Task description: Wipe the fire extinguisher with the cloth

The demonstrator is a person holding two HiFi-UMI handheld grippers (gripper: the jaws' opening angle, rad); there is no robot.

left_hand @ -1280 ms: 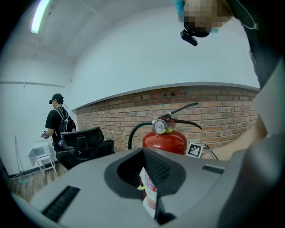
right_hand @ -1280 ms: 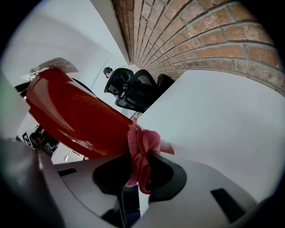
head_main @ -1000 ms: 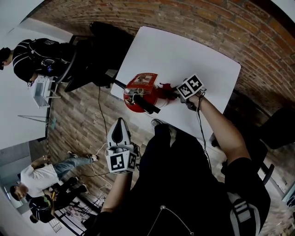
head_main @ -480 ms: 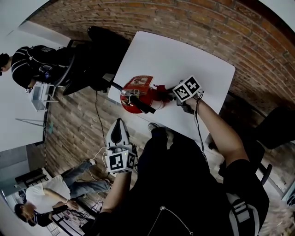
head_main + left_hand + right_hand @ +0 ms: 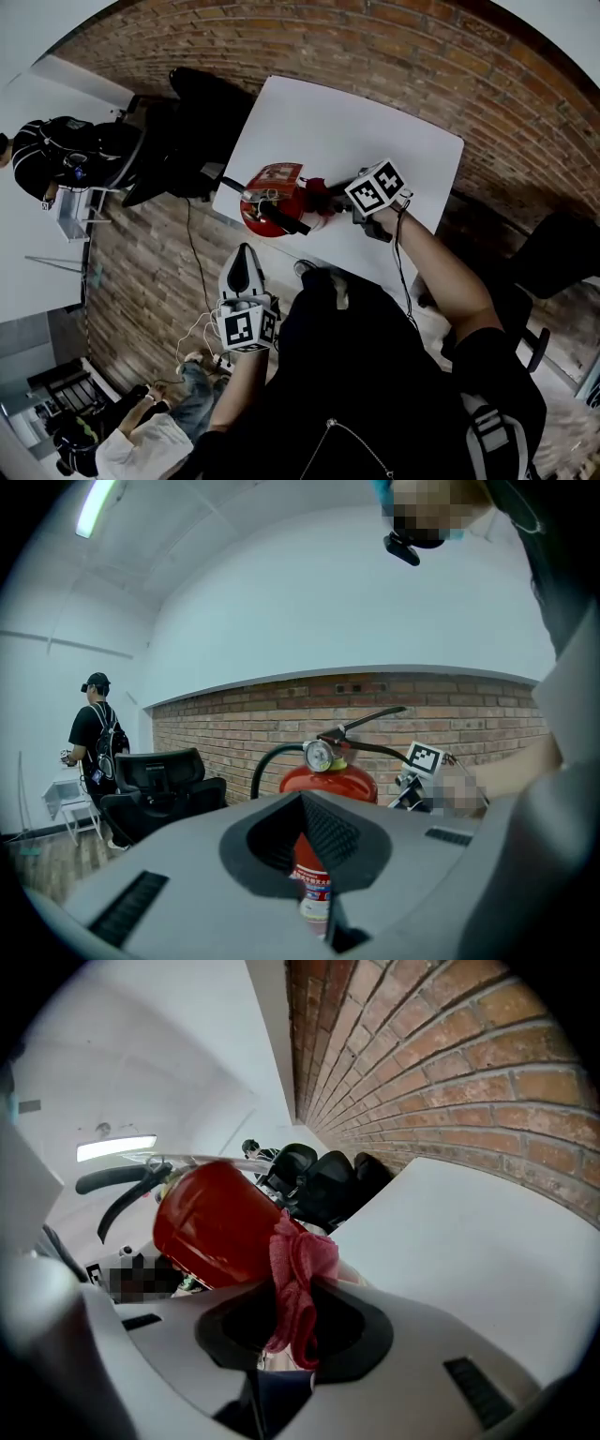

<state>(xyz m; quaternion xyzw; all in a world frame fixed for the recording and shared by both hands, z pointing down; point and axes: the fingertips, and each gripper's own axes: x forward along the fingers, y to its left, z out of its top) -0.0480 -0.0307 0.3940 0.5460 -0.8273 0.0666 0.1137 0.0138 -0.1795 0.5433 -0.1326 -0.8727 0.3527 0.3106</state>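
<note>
Pressing cloth (image 5: 300,1269), clamped in right gripper (image 5: 292,1335), against fire extinguisher (image 5: 211,1227) to wipe; left gripper (image 5: 243,262) closed, empty, held clear.

No word or number can be read anywhere.

Fire extinguisher (image 5: 330,782): white label (image 5: 314,885) with a red band, low on the body. It has rows of small print, too fine to read.

From the head view, the cylinder also carries a red-and-white label panel (image 5: 278,173), print blurred.

Pressure gauge (image 5: 319,756) at the neck: pale dial, no figures legible.

Left marker cube (image 5: 242,328) and right marker cube (image 5: 378,187): black-and-white square code patterns only, no letters.
</note>
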